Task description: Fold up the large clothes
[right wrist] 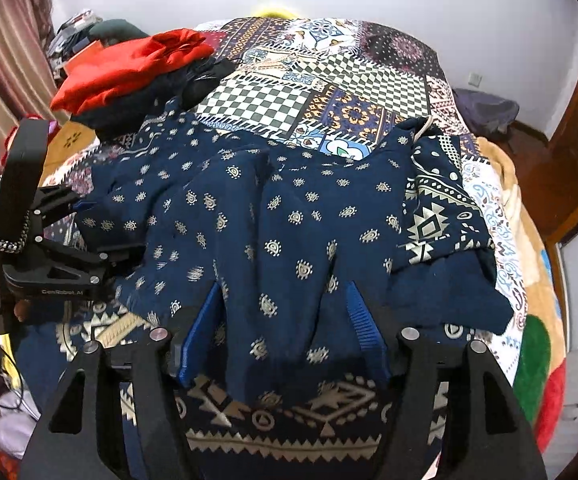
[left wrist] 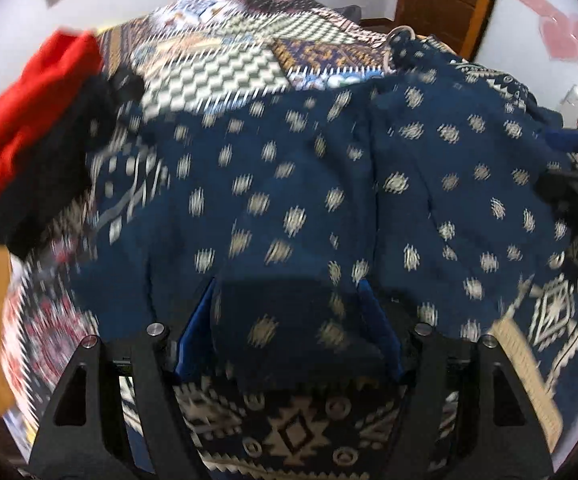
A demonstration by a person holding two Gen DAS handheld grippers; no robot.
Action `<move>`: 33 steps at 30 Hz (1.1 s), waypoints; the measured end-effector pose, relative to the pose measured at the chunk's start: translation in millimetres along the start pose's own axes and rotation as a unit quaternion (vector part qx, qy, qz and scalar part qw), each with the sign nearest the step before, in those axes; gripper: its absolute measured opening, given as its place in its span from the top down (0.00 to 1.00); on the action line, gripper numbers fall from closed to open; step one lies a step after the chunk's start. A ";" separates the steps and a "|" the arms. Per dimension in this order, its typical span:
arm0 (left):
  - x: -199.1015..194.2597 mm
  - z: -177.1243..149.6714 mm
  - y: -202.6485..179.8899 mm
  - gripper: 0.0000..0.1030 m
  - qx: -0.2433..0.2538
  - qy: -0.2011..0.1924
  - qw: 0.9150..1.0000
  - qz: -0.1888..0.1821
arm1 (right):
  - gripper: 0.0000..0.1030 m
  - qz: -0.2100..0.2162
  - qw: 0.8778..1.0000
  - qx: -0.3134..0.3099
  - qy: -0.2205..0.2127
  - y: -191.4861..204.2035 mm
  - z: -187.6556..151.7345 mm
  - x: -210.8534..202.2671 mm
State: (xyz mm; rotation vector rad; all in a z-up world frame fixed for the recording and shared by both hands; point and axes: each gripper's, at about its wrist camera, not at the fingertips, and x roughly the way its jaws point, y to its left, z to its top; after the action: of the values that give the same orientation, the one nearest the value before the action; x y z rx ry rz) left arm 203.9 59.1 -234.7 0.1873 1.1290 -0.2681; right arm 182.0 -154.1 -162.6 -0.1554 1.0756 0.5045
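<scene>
Two grippers, left gripper (left wrist: 287,330) and right gripper (right wrist: 283,330), stand open astride folds of navy cream-motif cloth garment (right wrist: 289,216); red folded cloth (right wrist: 129,68) lies at ten o'clock.

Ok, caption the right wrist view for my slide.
Right gripper open over a navy patterned garment spread on a patchwork bedspread.

Left wrist view motion-blurred: dress (left wrist: 309,184) print smeared, red cloth (left wrist: 29,120) edges soft. Dress hem cut off by bottom edge in both views. Left gripper (left wrist: 289,320) fingertips buried under fold; pad contact unclear. Right gripper (right wrist: 285,312) tips likewise covered. Bedspread (right wrist: 309,80) mostly hidden beneath dress.
</scene>
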 end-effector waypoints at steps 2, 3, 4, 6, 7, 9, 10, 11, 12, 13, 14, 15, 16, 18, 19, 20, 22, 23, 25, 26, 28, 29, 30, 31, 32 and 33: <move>-5.6 -11.3 2.9 0.27 -0.014 -0.009 1.000 -0.002 | 0.40 -0.006 1.000 -0.007 0.001 1.6 -0.7 -1.6; -7.5 -13.7 3.9 0.27 -0.019 -0.010 1.000 -0.004 | 0.40 -0.007 1.000 -0.009 0.001 1.7 -1.2 -3.4; -11.7 -17.4 6.1 0.27 -0.026 -0.012 1.000 -0.007 | 0.40 -0.006 1.000 -0.008 0.001 1.1 -1.5 -5.5; -17.7 -19.5 9.6 0.26 -0.035 -0.015 0.999 -0.010 | 0.40 -0.002 1.000 0.001 -0.001 -1.1 -1.2 -10.7; -22.7 -21.1 11.8 0.26 -0.040 -0.017 0.999 -0.013 | 0.40 0.000 1.000 0.008 -0.004 -3.6 -0.9 -14.4; -32.9 -20.5 13.7 0.26 -0.037 -0.022 0.999 -0.013 | 0.40 0.001 1.000 0.023 -0.008 -8.7 0.6 -20.4; -38.1 -19.3 14.9 0.26 -0.035 -0.028 0.999 -0.010 | 0.40 0.001 1.000 0.029 -0.010 -10.5 1.0 -22.9; -46.4 -17.7 16.0 0.26 -0.032 -0.037 0.999 -0.006 | 0.40 0.002 0.999 0.038 -0.014 -14.6 1.8 -26.7; -53.3 -16.4 17.4 0.25 -0.031 -0.045 0.998 -0.005 | 0.40 0.002 0.999 0.047 -0.020 -19.3 2.7 -30.9; -59.9 -14.1 20.3 0.25 -0.031 -0.055 0.998 -0.005 | 0.40 0.001 0.998 0.055 -0.025 -22.5 3.3 -34.1; -69.7 -11.4 24.0 0.22 -0.034 -0.069 0.997 -0.003 | 0.40 -0.001 0.997 0.067 -0.031 -29.1 4.6 -38.1; -75.7 -9.3 27.7 0.20 -0.038 -0.081 0.996 -0.001 | 0.40 -0.002 0.996 0.076 -0.035 -33.6 4.9 -41.1; -82.0 -7.3 32.9 0.20 -0.045 -0.093 0.995 0.002 | 0.40 -0.003 0.995 0.087 -0.040 -39.0 5.5 -44.0; -90.8 -2.2 44.6 0.18 -0.062 -0.109 0.992 0.004 | 0.40 -0.004 0.993 0.106 -0.047 -49.2 6.5 -47.9; -95.1 -0.7 51.0 0.18 -0.075 -0.117 0.990 0.002 | 0.40 -0.004 0.992 0.118 -0.050 -55.8 7.5 -49.3; -99.0 1.1 61.4 0.16 -0.093 -0.125 0.988 -0.002 | 0.40 -0.004 0.991 0.127 -0.052 -60.1 8.2 -50.4; -100.1 4.6 80.4 0.13 -0.121 -0.134 0.984 -0.002 | 0.40 -0.006 0.988 0.145 -0.055 -70.3 9.4 -50.9; -98.6 5.3 90.7 0.13 -0.136 -0.135 0.982 0.000 | 0.40 -0.006 0.986 0.157 -0.057 -76.7 10.1 -49.8; -89.7 7.6 112.1 0.13 -0.174 -0.128 0.976 -0.002 | 0.39 -0.006 0.983 0.177 -0.055 -86.3 11.5 -46.6; -83.9 6.8 123.0 0.13 -0.197 -0.123 0.973 -0.010 | 0.39 -0.006 0.981 0.186 -0.053 -91.4 11.2 -45.1; -69.8 2.0 145.2 0.13 -0.248 -0.110 0.962 -0.033 | 0.39 -0.001 0.978 0.203 -0.048 -98.7 10.9 -39.4; -61.0 -0.3 154.0 0.13 -0.268 -0.101 0.957 -0.045 | 0.39 0.003 0.977 0.209 -0.046 -102.1 10.4 -36.4; -55.3 -2.8 157.6 0.13 -0.279 -0.095 0.954 -0.052 | 0.39 0.006 0.976 0.215 -0.043 -105.5 9.6 -34.1; -43.6 -5.9 163.8 0.13 -0.294 -0.085 0.950 -0.061 | 0.39 0.007 0.975 0.221 -0.039 -108.3 9.1 -29.8; -34.9 -8.4 166.5 0.13 -0.302 -0.078 0.948 -0.065 | 0.39 0.008 0.974 0.225 -0.035 -111.4 8.7 -26.4; -27.1 -10.7 167.3 0.13 -0.307 -0.071 0.946 -0.069 | 0.39 0.010 0.972 0.232 -0.031 -114.8 8.2 -21.3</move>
State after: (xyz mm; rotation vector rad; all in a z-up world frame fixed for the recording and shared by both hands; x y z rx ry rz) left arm 234.7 224.6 -212.5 -0.4603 1.0336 -0.0418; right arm 234.1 -258.5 -153.8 0.2813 1.1062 0.2632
